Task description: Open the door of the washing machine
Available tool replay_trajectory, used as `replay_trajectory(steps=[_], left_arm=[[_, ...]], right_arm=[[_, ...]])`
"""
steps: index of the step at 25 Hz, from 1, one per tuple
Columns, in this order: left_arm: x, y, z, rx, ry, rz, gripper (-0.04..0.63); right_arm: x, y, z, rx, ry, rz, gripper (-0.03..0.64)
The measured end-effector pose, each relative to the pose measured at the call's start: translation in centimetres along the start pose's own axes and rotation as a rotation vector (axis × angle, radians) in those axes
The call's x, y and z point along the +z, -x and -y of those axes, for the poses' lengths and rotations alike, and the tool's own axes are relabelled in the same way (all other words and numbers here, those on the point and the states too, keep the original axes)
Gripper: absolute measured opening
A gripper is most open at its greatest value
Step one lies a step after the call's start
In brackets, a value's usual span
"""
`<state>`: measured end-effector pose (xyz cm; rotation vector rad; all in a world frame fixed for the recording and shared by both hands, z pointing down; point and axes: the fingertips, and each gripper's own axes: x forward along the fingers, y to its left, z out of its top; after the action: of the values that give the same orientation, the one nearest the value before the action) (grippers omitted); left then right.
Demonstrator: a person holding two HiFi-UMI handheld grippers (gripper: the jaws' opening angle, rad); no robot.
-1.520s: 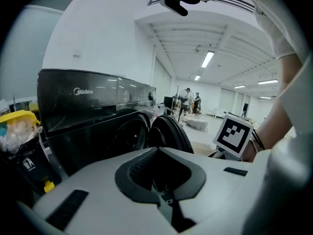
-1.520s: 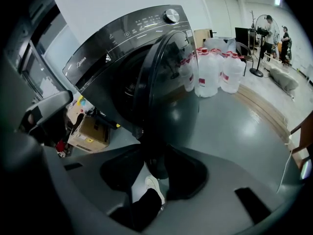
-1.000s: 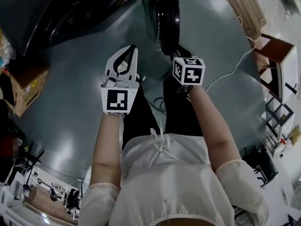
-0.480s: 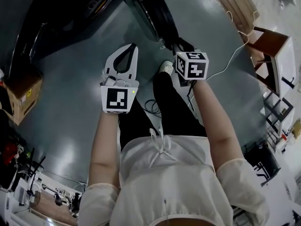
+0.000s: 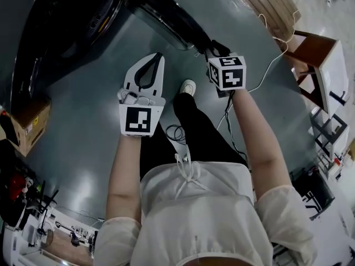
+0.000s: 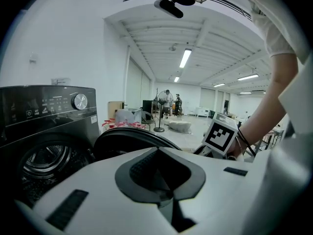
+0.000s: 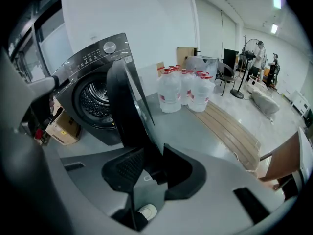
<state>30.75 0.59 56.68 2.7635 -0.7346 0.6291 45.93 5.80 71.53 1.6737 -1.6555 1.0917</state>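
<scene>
Dark-grey front-loading washing machine, steel drum exposed. It stands on the grey floor, at the upper left of the head view.

Item 1. Round black glass-and-plastic door: upright and swung well clear of the drum opening, so already open by a wide angle. In the head view it runs as a long dark band from the machine toward the right hand.

Item 2. Right gripper: its 2 jaws are clamped on the door's free edge, which passes between the pads. The tool points steeply down.

Item 3. Left gripper: its 2 jaws are closed together with nothing between them. The door lies just ahead of it, untouched.

Item 4. Brown cardboard box beside the machine, and clear plastic water bottles behind the door.

Assessment: only the right hand bears on the door. The hinge appears to sit at the machine end of the band and the gripped edge at the outer end, so any further swing should arc away from the drum. The task looks nearly done.
</scene>
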Motion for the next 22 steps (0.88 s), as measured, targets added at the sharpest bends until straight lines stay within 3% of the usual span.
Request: replay_trajectory(steps=[11, 16, 22], left_arm=[[3.0, -6.0, 1.9, -0.065, -0.001, 0.004, 0.021], [3.2, -6.0, 1.3, -0.049, -0.014, 0.001, 0.021], [3.6, -3.9, -0.4, 0.007, 0.008, 0.023, 0.021]], right_arm=[[3.0, -0.4, 5.6, 0.016, 0.055, -0.008, 0.117], [3.0, -0.4, 6.4, -0.028, 0.041, -0.027, 0.124], [3.8, 0.9, 5.4, -0.078, 0.259, -0.092, 0.091]])
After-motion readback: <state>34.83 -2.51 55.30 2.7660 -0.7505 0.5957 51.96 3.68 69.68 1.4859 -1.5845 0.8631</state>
